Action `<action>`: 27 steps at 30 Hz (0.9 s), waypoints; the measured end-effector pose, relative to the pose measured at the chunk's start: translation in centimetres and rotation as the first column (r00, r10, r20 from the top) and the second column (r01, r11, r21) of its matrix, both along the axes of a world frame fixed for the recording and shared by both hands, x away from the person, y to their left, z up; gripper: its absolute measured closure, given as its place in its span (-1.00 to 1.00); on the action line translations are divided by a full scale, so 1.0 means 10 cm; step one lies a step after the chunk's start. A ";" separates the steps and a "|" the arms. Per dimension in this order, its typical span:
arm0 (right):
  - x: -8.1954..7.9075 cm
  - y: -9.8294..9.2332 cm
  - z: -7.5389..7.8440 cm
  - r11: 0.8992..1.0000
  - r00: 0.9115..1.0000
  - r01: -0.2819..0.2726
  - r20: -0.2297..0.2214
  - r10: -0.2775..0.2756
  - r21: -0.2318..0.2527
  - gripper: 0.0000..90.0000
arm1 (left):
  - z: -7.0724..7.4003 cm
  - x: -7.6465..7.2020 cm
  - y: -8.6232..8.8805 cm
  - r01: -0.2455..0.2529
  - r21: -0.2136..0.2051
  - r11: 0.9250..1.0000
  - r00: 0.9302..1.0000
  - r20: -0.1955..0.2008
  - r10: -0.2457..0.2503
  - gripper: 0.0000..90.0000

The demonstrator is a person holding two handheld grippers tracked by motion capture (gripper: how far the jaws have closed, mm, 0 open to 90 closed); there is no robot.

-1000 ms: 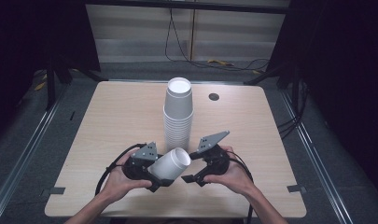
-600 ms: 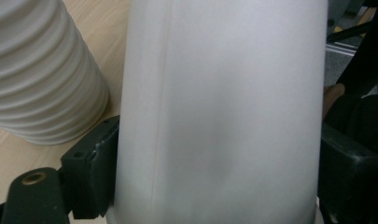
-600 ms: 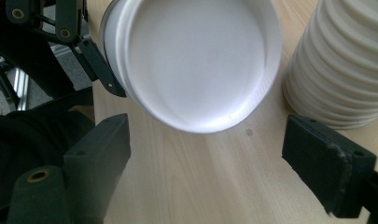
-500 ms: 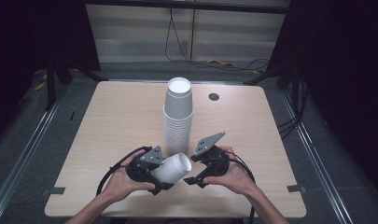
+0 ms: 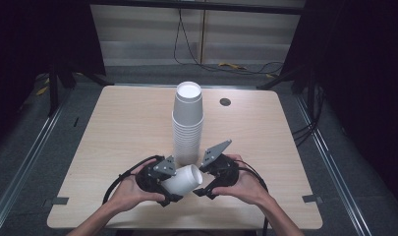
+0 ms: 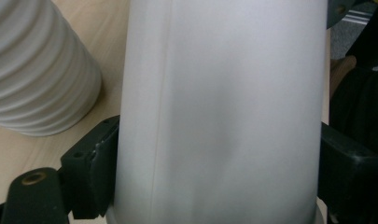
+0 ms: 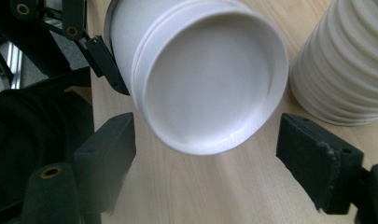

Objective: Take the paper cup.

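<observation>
A white paper cup (image 5: 183, 180) lies on its side above the table's near edge, with my left gripper (image 5: 172, 184) shut on its wall. In the left gripper view the cup (image 6: 224, 112) sits between both pads (image 6: 91, 172). Its base (image 7: 210, 79) faces my right gripper (image 7: 224, 163), which is open. Those fingers (image 7: 107, 154) stand on either side of the base without touching it. In the high view the right gripper (image 5: 202, 181) is just to the right of the cup. A tall stack of white cups (image 5: 187, 123) stands upside down just behind both grippers.
The stack's ribbed bottom (image 7: 345, 60) is close beside the held cup, and the left gripper view shows the stack (image 6: 32, 70) too. A small dark round hole (image 5: 225, 102) sits at the back right of the wooden table (image 5: 118, 128). Cables lie on the floor behind.
The left gripper and its cup have shifted slightly toward the table's near edge. The right gripper has stayed where it was.
</observation>
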State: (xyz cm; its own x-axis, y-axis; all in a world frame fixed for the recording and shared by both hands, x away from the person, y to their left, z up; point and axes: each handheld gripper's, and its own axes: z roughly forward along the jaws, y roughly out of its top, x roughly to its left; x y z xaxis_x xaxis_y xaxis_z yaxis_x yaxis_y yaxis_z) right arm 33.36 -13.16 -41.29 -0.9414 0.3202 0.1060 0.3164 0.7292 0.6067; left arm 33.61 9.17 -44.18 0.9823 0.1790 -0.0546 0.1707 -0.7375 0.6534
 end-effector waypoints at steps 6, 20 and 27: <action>-0.02 0.05 -0.02 0.999 1.000 -0.028 0.000 0.028 -0.041 -0.66 | 0.00 -0.01 -0.07 0.034 0.038 0.999 0.999 -0.005 -0.034 -0.68; -0.05 0.14 -0.08 0.991 0.996 -0.092 -0.021 0.090 -0.101 -0.63 | 0.00 -0.06 -0.21 0.077 0.113 0.991 0.997 0.023 -0.080 -0.68; -0.06 0.17 -0.09 0.990 0.995 -0.099 -0.037 0.096 -0.101 -0.64 | -0.02 -0.09 -0.27 0.098 0.118 0.988 0.994 0.032 -0.103 -0.68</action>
